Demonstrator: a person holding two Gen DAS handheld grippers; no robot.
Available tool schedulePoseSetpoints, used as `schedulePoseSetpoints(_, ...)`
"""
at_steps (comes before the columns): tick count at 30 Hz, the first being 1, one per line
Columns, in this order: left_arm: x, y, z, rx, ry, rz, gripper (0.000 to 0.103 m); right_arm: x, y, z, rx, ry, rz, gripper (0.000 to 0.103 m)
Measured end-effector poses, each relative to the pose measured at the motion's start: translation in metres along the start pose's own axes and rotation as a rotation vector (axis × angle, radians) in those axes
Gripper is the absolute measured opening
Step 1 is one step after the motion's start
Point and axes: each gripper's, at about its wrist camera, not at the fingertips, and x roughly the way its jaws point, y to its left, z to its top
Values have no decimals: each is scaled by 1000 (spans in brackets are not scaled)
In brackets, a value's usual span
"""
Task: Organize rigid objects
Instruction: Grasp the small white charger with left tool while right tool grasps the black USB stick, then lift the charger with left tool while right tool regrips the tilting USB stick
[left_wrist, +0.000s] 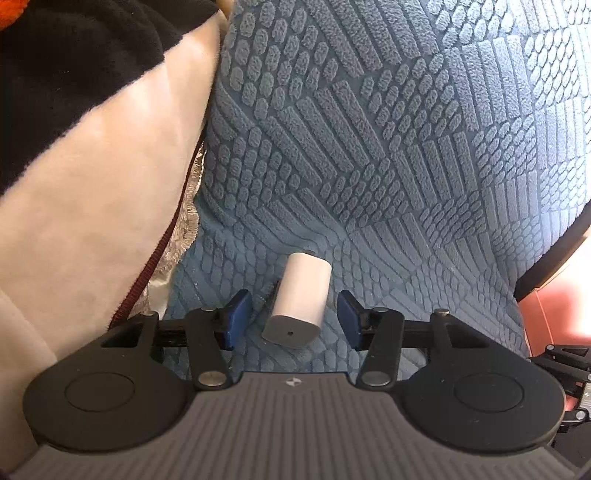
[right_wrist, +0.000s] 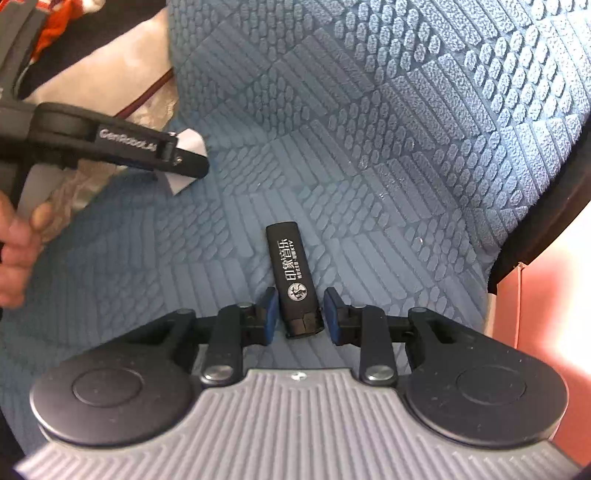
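Item 1, left edge of the left wrist view: cream and black fabric with a maroon zip line and lace trim, cut off by the frame; what it belongs to cannot be made out.

Item 2: blue textured cushion, embossed in bar and dot patterns, carrying both task things. Its right edge drops to a blurred pink-red area, overexposed and unreadable.

Item 3: left gripper, blue pads apart, standing either side of the white cylinder with a gap on each side. The cylinder lies tilted on the cushion, its grey end face with a small centre hole towards the camera; its far end is partly hidden. In the right wrist view the same gripper crosses over it, leaving only white corners visible, and the holding hand is cut off at the frame edge.

Item 4: right gripper, pads apart, flanking the lower end of the black lighter; contact cannot be confirmed. The lighter lies flat on the cushion, white printed characters and a round logo facing up.
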Motion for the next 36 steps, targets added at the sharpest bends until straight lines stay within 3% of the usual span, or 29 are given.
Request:
schedulePoseSetpoints(16,2,-3,0,-6,9,-21,58,-11,19,3,-101,-40,29,27)
schedulePoseSetpoints(24,4,-2,2,-15,1,-23,57,-11,8,3,-56,-37,2,27)
schedulePoseSetpoints(30,7,-3,4,-9,2,-11,38,-9,2,0,-9,-38,0,27)
schedulePoseSetpoints(36,2,-7,6,9,-1,-11,31,-6,1,-1,-2,-39,-14,27)
